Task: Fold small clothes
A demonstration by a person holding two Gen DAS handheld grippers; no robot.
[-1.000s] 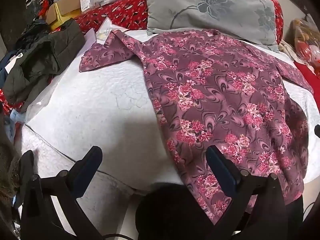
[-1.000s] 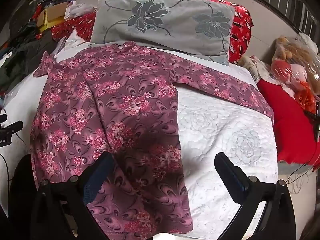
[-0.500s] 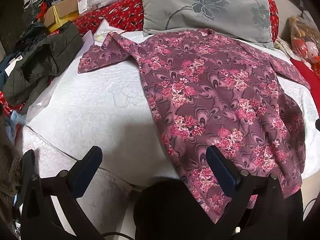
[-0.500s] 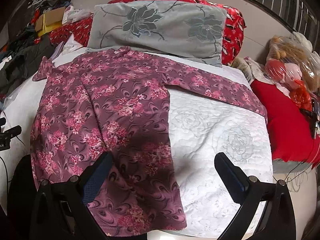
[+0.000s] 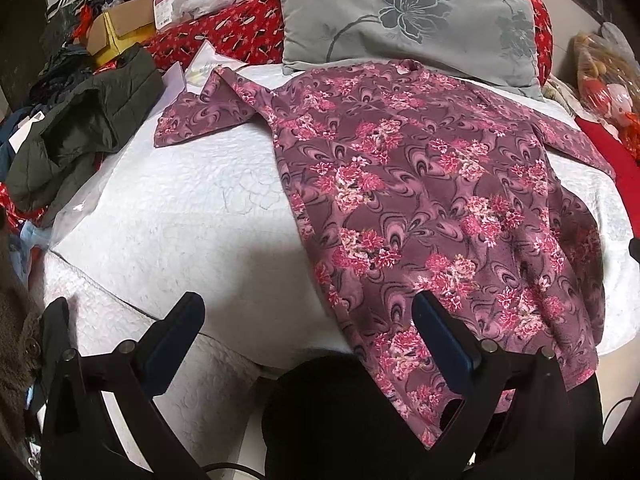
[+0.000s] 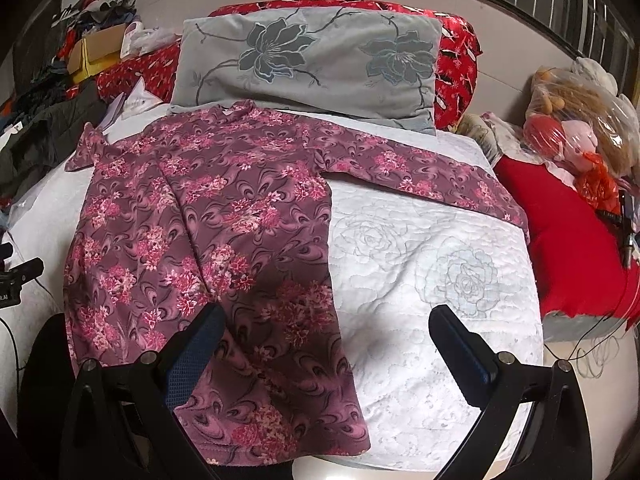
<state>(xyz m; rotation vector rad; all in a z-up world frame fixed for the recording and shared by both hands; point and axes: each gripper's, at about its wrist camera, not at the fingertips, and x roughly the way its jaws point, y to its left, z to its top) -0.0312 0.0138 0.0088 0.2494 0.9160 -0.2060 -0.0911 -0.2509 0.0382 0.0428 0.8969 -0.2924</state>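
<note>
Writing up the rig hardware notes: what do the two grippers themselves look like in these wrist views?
Both match. The left gripper and right gripper have black angular frames with silver pivot bolts and two long fingers faced with dark blue pads; the right gripper's pads show a mesh-like texture. A thin black cable runs under the left gripper. No readable markings; no sleeves or hands visible.

Shirt (image 6: 208,232) on quilt (image 6: 432,280) (pillow (image 6: 312,64) behind)
</note>
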